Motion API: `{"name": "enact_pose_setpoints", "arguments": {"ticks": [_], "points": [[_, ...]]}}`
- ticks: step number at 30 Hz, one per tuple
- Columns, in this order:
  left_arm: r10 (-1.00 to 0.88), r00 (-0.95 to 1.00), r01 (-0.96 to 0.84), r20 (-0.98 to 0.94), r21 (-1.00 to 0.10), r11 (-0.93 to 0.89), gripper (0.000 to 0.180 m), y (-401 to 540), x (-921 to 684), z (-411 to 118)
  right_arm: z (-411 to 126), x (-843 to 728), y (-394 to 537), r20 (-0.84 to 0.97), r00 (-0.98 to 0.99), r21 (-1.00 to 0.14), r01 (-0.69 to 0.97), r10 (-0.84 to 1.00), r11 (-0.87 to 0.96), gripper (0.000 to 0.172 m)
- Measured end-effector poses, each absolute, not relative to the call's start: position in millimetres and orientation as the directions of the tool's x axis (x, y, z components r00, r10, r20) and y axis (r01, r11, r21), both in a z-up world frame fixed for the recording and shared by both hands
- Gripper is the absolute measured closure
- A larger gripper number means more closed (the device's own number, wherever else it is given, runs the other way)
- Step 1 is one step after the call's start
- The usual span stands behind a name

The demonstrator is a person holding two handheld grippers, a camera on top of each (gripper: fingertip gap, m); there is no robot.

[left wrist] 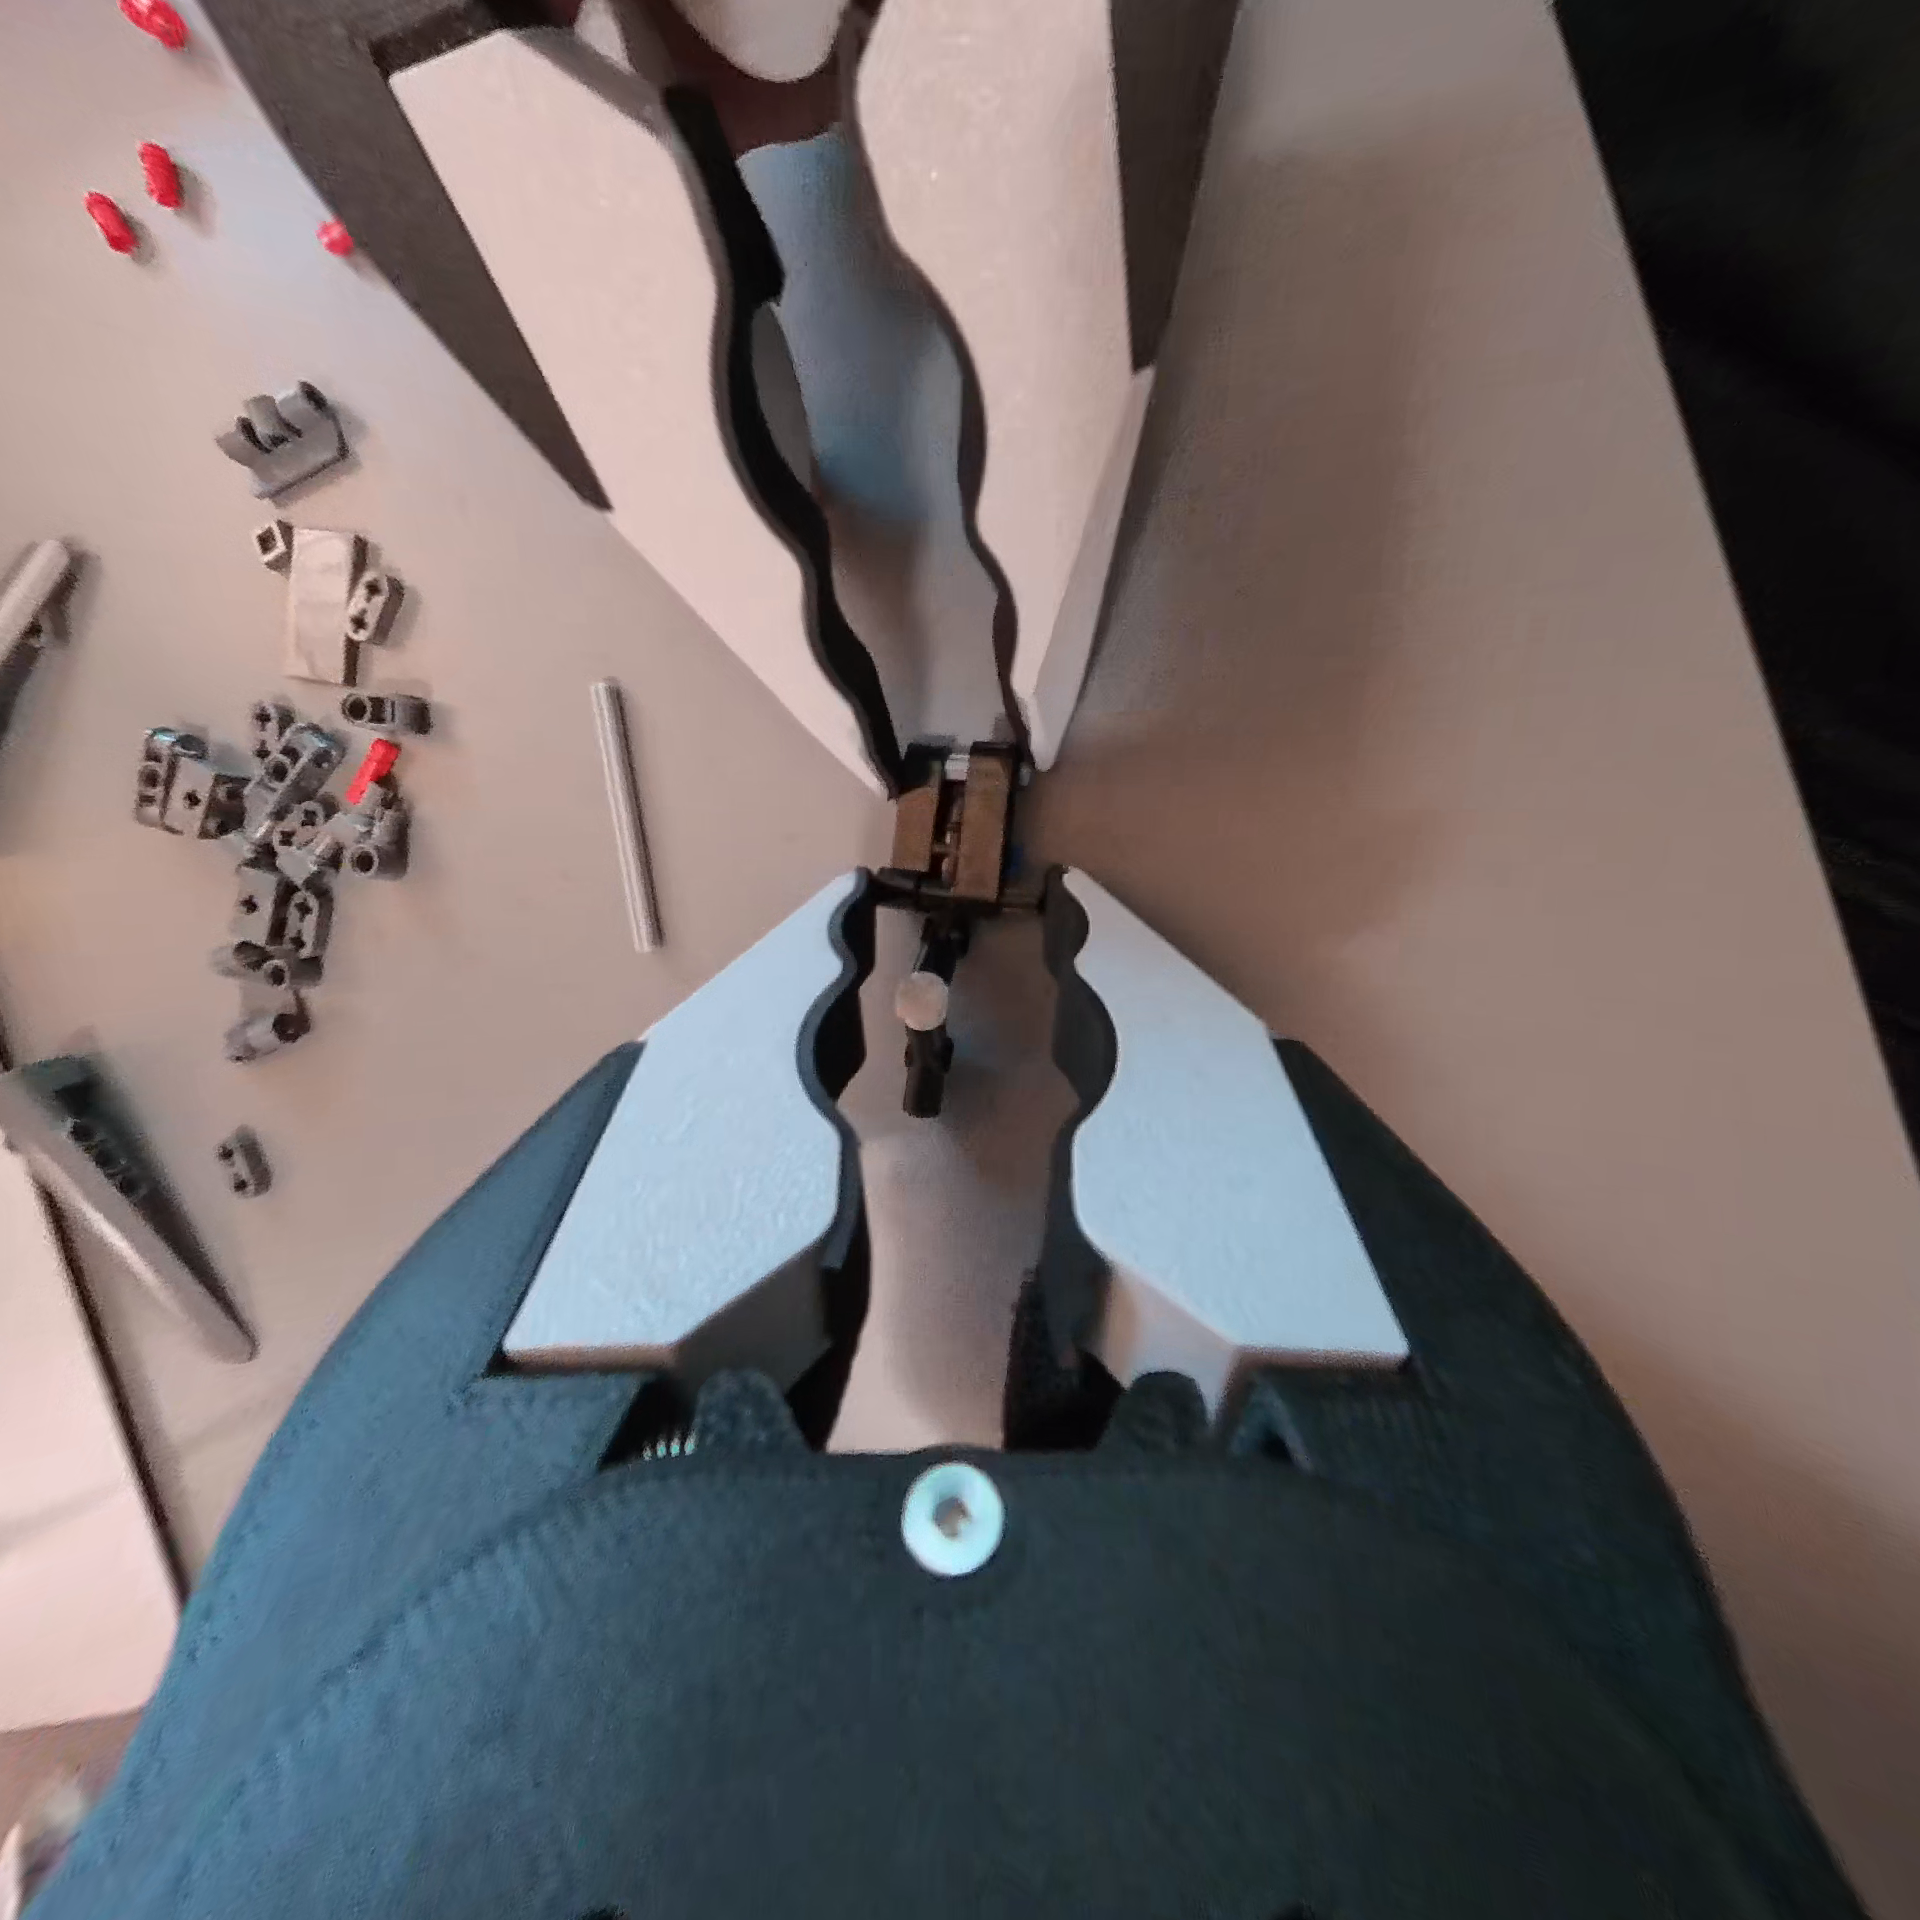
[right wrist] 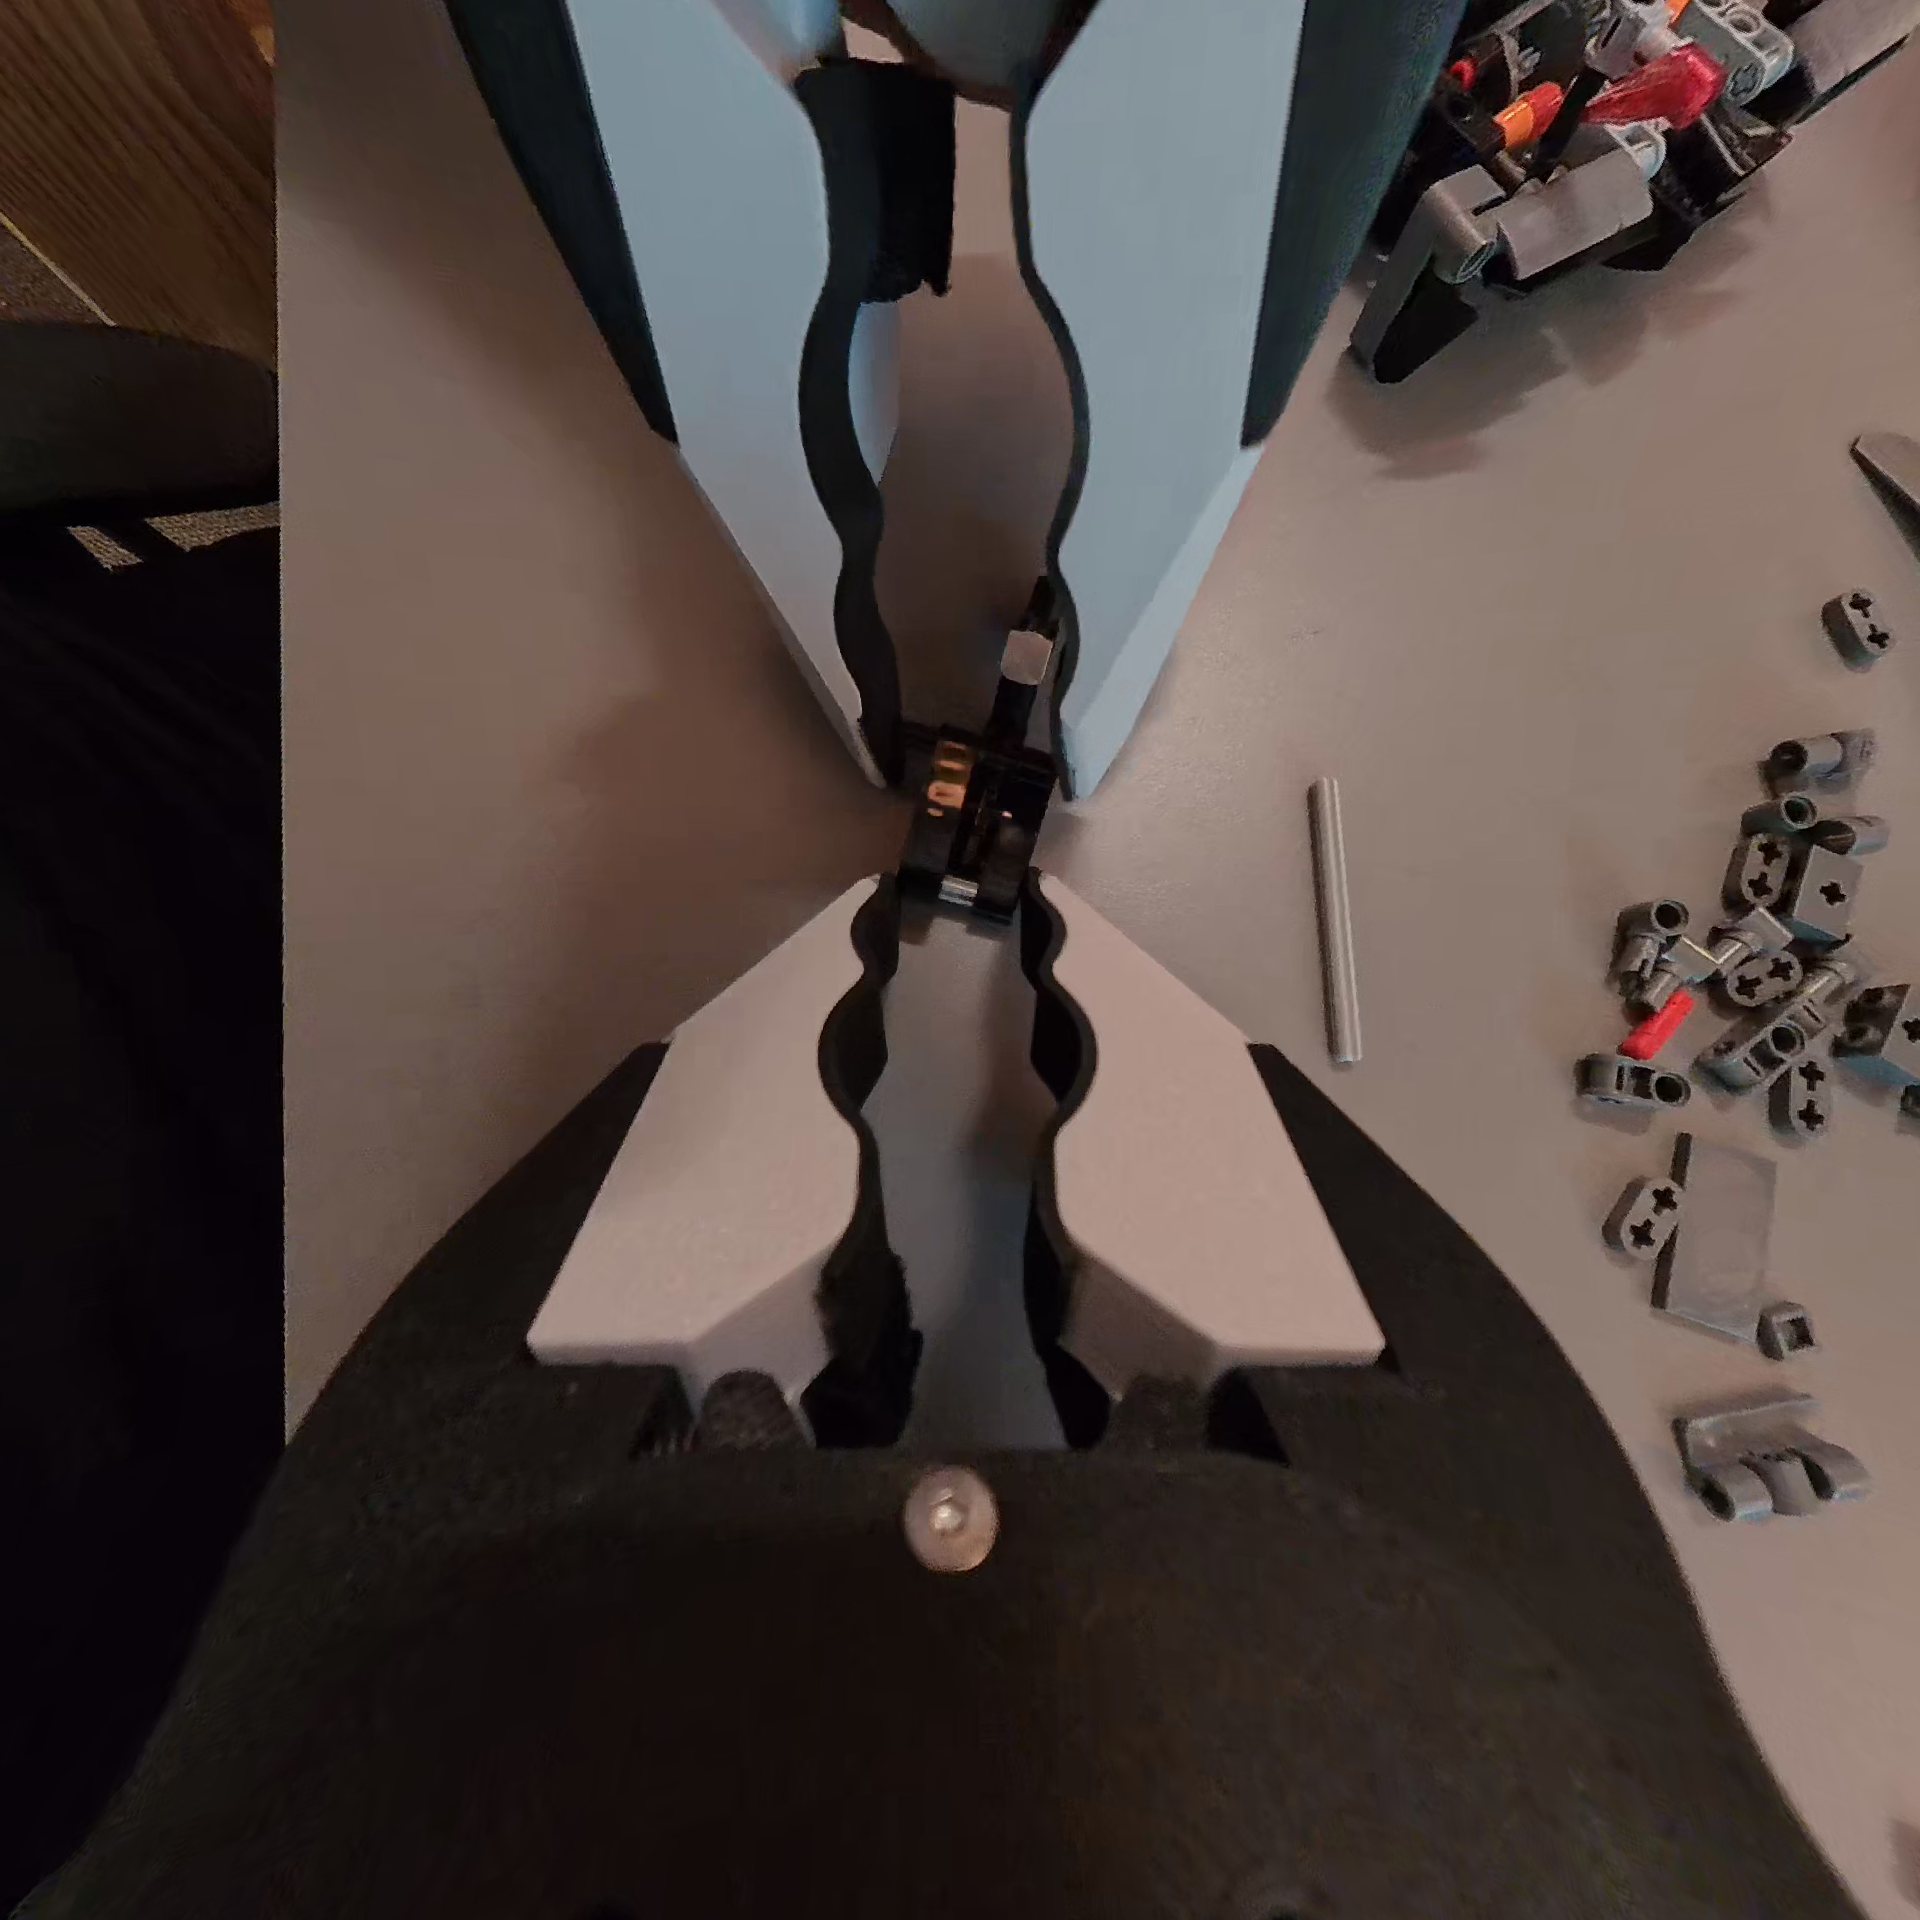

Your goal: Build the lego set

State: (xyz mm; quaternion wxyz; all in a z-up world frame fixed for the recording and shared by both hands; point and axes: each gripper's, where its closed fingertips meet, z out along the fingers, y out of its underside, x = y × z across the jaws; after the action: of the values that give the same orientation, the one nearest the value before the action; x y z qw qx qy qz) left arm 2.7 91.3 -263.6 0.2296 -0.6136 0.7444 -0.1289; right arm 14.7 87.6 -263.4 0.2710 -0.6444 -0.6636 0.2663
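Note:
A small black brick assembly hangs above the table between my two grippers, which face each other tip to tip. My left gripper is shut on its near end, with both pads against a black cross piece. A black rod with a grey end sticks back between the left fingers. My right gripper is shut on the other end of the same assembly. The right wrist view shows the left gripper opposite and the rod's grey end. The left wrist view shows the right gripper opposite.
A heap of small grey connector parts with a red pin lies beside a loose grey axle. Red pins lie farther off. A half-built grey, black and red model stands at the back. The table edge borders dark floor. Both grippers' tips are close together, under 4 cm apart. The loose grey axle is about equally far from each gripper, around 6 centimeters. The right camera catches it too, in the right wrist view.

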Motion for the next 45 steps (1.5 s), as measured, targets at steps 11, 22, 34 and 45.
{"name": "enact_pose_setpoints", "arguments": {"ticks": [11, 22, 34, 45], "points": [[-0.98, -0.16, -0.841, -0.119, -0.504, 0.198, 0.151, 90.9, 3.4, -264.0, -263.5, 14.8, 87.4, 0.009, -0.029, -0.705, 0.709, 1.0, 0.027, 0.151], [-0.973, -0.189, -0.845, -0.131, -0.482, 0.229, 0.151, 91.1, 3.4, -263.9, -263.3, 14.8, 87.5, 0.006, -0.031, -0.701, 0.713, 1.0, 0.026, 0.152], [-0.971, -0.2, -0.838, -0.132, -0.489, 0.24, 0.152, 89.1, 5.9, -263.5, -263.2, 16.9, 86.4, -0.009, -0.043, -0.698, 0.715, 0.999, 0.025, 0.152], [-0.971, -0.173, -0.841, -0.162, -0.489, 0.231, 0.151, 88.6, 6.3, -264.3, -261.1, 20.4, 86.8, -0.019, -0.016, -0.68, 0.733, 1.0, -0.001, 0.146]]}}
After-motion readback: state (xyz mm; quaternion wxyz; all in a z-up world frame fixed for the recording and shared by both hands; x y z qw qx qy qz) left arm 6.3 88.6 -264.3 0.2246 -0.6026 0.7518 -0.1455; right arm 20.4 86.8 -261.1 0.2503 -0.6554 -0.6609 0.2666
